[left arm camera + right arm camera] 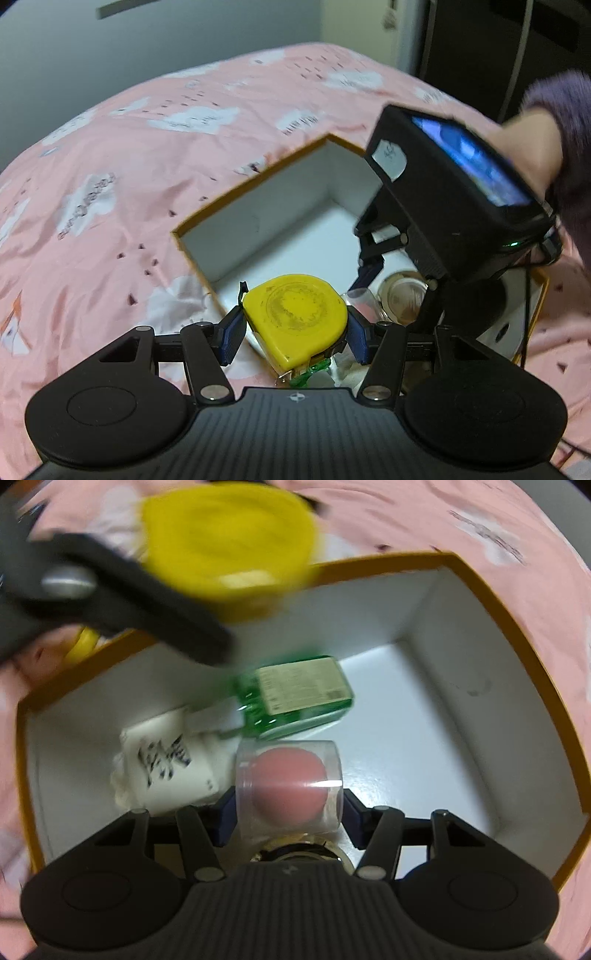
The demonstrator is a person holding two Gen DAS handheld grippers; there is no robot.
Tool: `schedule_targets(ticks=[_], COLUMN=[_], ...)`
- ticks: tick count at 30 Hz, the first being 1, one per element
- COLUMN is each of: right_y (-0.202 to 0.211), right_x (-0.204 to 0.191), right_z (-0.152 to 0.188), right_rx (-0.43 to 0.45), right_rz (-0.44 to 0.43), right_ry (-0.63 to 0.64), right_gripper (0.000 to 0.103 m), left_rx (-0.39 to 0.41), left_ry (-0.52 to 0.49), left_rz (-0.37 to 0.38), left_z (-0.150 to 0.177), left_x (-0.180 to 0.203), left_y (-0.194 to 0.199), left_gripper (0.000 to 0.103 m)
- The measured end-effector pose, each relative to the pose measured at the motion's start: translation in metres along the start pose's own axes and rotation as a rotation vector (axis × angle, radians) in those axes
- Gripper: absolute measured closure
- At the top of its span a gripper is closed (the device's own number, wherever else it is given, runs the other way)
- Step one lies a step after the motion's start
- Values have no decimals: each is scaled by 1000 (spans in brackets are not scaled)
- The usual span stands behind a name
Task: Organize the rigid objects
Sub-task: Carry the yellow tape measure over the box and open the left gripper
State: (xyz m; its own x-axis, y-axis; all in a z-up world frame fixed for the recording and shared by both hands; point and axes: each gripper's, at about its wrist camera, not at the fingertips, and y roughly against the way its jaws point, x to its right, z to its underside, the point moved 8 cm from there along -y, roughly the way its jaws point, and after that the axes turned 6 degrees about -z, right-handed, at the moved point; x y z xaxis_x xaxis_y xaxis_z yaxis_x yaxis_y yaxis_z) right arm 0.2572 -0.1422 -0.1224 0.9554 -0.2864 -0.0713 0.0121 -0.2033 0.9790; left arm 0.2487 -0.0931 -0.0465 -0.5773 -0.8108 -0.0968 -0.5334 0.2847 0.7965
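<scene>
Fingers of the left gripper clamp a yellow tape measure above the box. Right gripper pinches a clear capsule, its contents hazy; writing on the green pack blurs unreadable.

Both wrist views look steeply down, close above the shared white-lined box.
</scene>
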Motion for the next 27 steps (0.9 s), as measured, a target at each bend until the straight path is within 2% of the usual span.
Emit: schedule_targets(ticks=[3, 5, 9, 11, 16, 18, 21, 27], right_y=[1, 0, 13, 22, 40, 45, 45, 38], right_x=[-4, -2, 1, 7, 32, 41, 49, 53], right_z=[2, 3, 10, 13, 20, 20, 20, 21], right_rx=[-6, -7, 32, 59, 90, 106, 113, 119], right_rz=[-15, -9, 14, 24, 117, 139, 160, 207], right_ry=[74, 65, 51, 13, -120, -171, -200, -211], right_gripper=[45, 44, 33, 33, 39, 49, 49, 49], left_rx=[-32, -44, -60, -60, -83, -99, -136, -218], left_ry=[-26, -49, -77, -69, -52, -49, -45, -37], left_rz=[39, 49, 47, 35, 39, 40, 41, -10], left_z=[-1, -4, -9, -15, -28, -31, -33, -32], left_x=[7, 11, 14, 10, 8, 8, 8, 3], left_y=[-15, -23, -38, -44, -68, -77, -93, -119], left_gripper=[38, 38, 38, 38, 38, 38, 38, 38])
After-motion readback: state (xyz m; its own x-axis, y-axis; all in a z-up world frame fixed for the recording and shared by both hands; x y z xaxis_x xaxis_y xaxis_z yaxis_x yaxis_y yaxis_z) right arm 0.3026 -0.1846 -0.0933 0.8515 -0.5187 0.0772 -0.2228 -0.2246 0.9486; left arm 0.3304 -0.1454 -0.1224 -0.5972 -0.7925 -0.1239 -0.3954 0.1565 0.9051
